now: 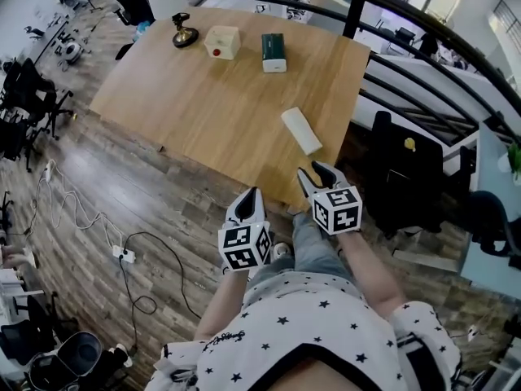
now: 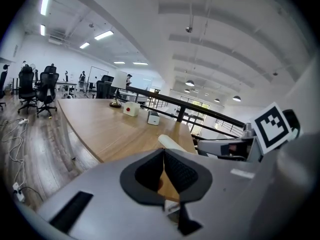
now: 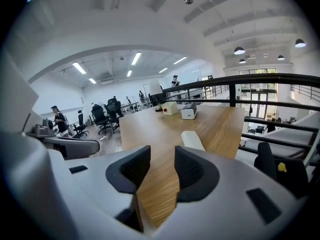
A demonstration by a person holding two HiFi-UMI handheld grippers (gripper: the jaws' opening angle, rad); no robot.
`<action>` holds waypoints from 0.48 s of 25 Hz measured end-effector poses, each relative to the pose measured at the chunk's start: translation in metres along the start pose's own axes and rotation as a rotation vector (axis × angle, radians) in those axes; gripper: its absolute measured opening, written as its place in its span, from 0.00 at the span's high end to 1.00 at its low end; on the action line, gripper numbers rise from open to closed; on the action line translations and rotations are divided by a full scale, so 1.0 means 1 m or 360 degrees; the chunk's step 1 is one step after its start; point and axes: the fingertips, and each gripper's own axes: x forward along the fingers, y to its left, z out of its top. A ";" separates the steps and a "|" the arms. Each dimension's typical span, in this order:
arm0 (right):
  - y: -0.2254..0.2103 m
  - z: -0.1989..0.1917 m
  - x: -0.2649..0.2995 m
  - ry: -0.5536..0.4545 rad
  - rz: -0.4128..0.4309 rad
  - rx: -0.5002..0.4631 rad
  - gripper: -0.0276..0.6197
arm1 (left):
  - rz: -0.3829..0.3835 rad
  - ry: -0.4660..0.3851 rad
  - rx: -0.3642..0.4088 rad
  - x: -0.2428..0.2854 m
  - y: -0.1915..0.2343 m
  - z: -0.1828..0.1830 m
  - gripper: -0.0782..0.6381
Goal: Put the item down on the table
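item: cream-white rounded oblong block (image 1: 301, 130) lies flat on light wooden surface (image 1: 212, 96), just ahead of right gripper (image 1: 317, 172), not touching | right gripper: jaws partly apart, empty | left gripper (image 1: 251, 195): jaws together, idle alongside | placement looks done

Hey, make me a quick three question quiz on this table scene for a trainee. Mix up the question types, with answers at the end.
1. True or false: the white roll lies on the table, clear of both grippers.
2. The right gripper has its jaws: A) apart with nothing between them B) shut on the roll C) out of view
3. Fill in: the button on the cream box is ___.
Key: 1 true; 2 A; 3 red.
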 end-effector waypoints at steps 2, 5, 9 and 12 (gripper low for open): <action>0.006 0.003 -0.014 -0.0040 -0.0003 -0.0010 0.77 | -0.0006 -0.0021 0.0006 -0.009 -0.005 0.000 0.87; 0.013 0.007 -0.035 -0.0102 -0.0019 -0.0025 0.84 | -0.0023 -0.0047 0.0024 -0.021 -0.013 -0.001 0.87; 0.019 0.010 -0.054 -0.0170 -0.0035 -0.0031 0.93 | -0.0043 -0.0079 0.0039 -0.033 -0.021 -0.002 0.87; 0.022 0.011 -0.067 -0.0205 -0.0047 -0.0035 0.95 | -0.0052 -0.0091 0.0041 -0.040 -0.026 -0.004 0.87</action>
